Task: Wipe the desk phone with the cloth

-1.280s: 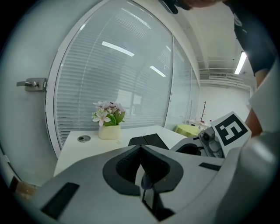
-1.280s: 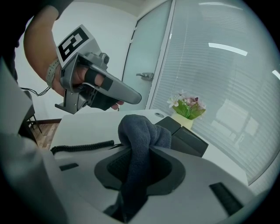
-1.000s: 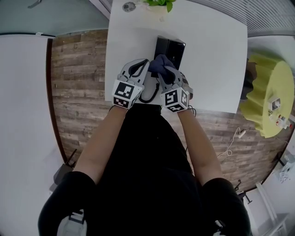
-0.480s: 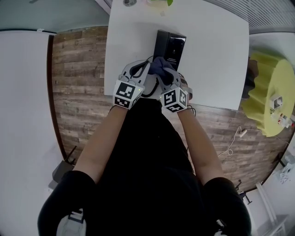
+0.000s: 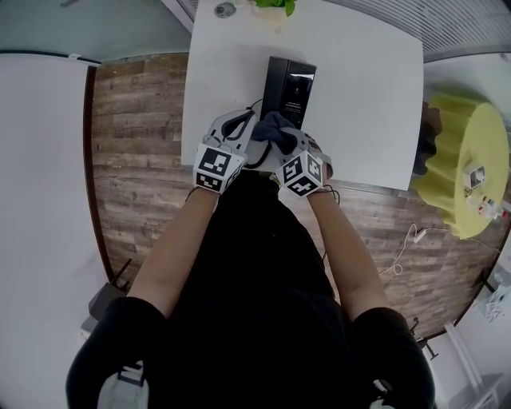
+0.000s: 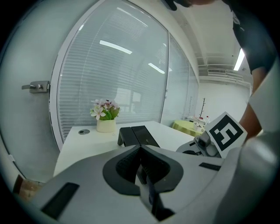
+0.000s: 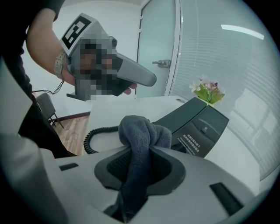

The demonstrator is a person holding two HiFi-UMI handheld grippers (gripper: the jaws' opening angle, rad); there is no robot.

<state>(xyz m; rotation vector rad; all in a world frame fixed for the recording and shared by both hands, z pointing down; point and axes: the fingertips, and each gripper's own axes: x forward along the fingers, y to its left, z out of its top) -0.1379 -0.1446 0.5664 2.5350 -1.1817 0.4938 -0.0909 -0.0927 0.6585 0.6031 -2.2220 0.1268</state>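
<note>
While R gripper point(image 7: 139, 154) pinches the cloth point(image 7: 141, 130) by the desk phone point(image 7: 199, 122), L gripper point(image 6: 141, 151) sits pressed together, empty.

The desk phone point(image 5: 289, 84) lies on the table point(image 5: 359, 96), left of its middle, running from near to far. Behind it, at the table's far edge, stands a flower pot point(image 5: 275, 6), with a cable grommet point(image 5: 224, 10) to the pot's left. Both grippers sit side by side over the near edge, the left gripper point(image 5: 246, 126) just left of the right gripper point(image 5: 281, 137). The cloth point(image 5: 271, 128) sits between the right gripper's jaws, bunched at the phone's near end. A coiled cord point(image 7: 94, 135) lies on the table left of the cloth. A round table point(image 5: 463, 160) stands beyond the right edge.
</note>
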